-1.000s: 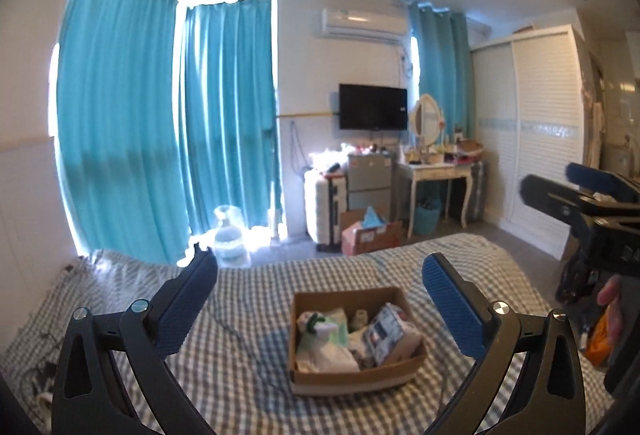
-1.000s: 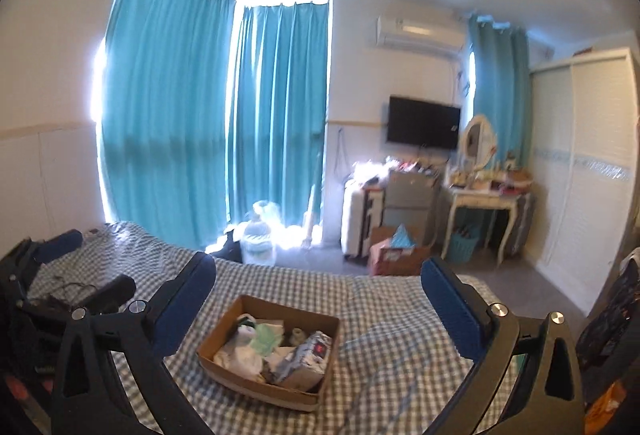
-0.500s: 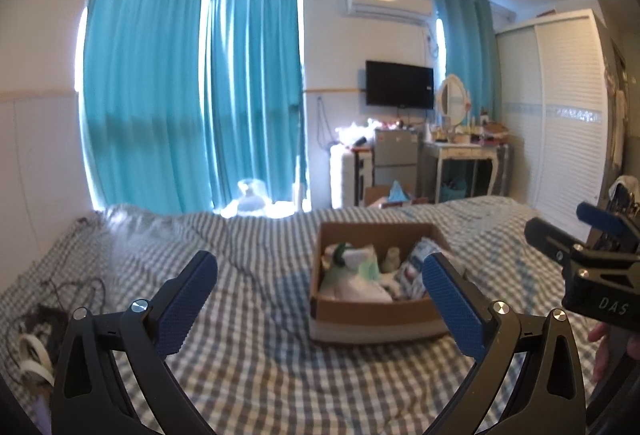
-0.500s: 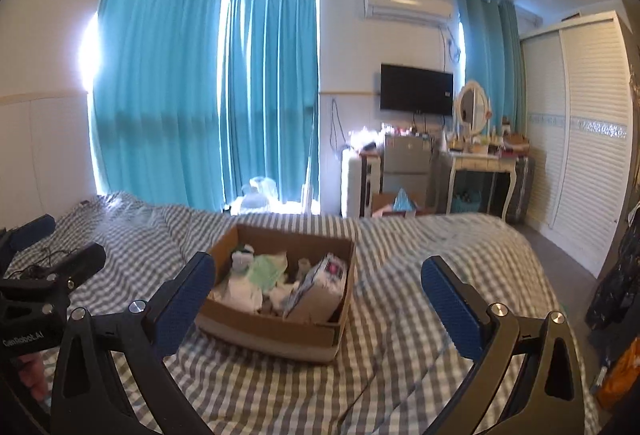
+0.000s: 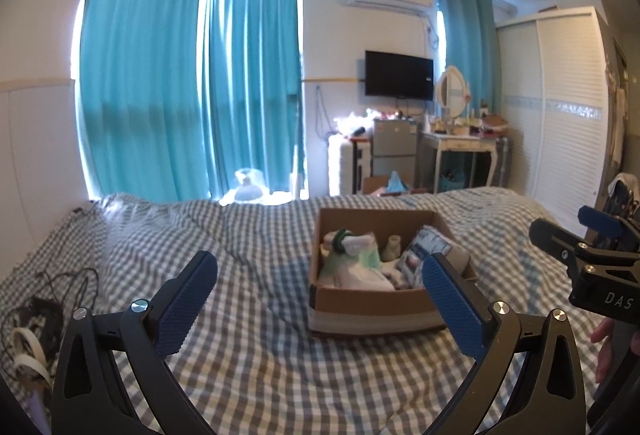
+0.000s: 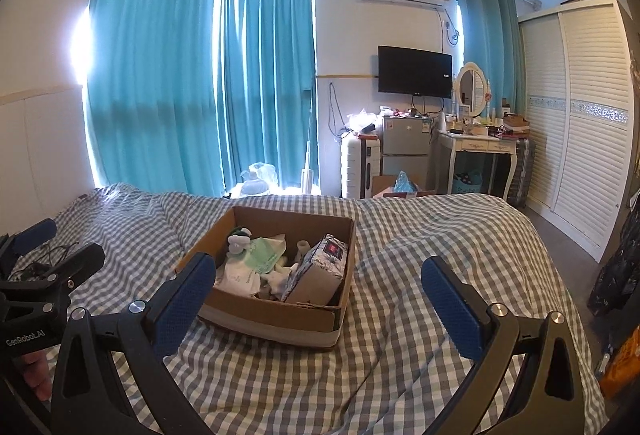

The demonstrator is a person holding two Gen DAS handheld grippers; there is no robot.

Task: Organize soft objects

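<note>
A cardboard box (image 5: 372, 307) sits on the checked bed; it also shows in the right wrist view (image 6: 280, 315). Inside lie a white and green cloth bundle (image 6: 256, 263), a small green and white plush toy (image 6: 239, 238), a small pale bottle-shaped thing (image 5: 393, 247) and a grey printed packet (image 6: 322, 267). My left gripper (image 5: 316, 299) is open and empty, low over the bed in front of the box. My right gripper (image 6: 316, 299) is open and empty, just right of the box's near corner. Each gripper shows at the edge of the other's view.
The grey checked bedspread (image 6: 420, 235) fills the foreground. Cables and a white ring (image 5: 28, 339) lie at the bed's left edge. Beyond the bed are teal curtains (image 6: 264, 83), a small fridge (image 6: 404, 143), a dressing table (image 6: 476, 143) and a white wardrobe (image 6: 580, 115).
Both grippers have dropped lower and closer to the bed, so the box looks larger and nearer. Both stayed open and empty.
</note>
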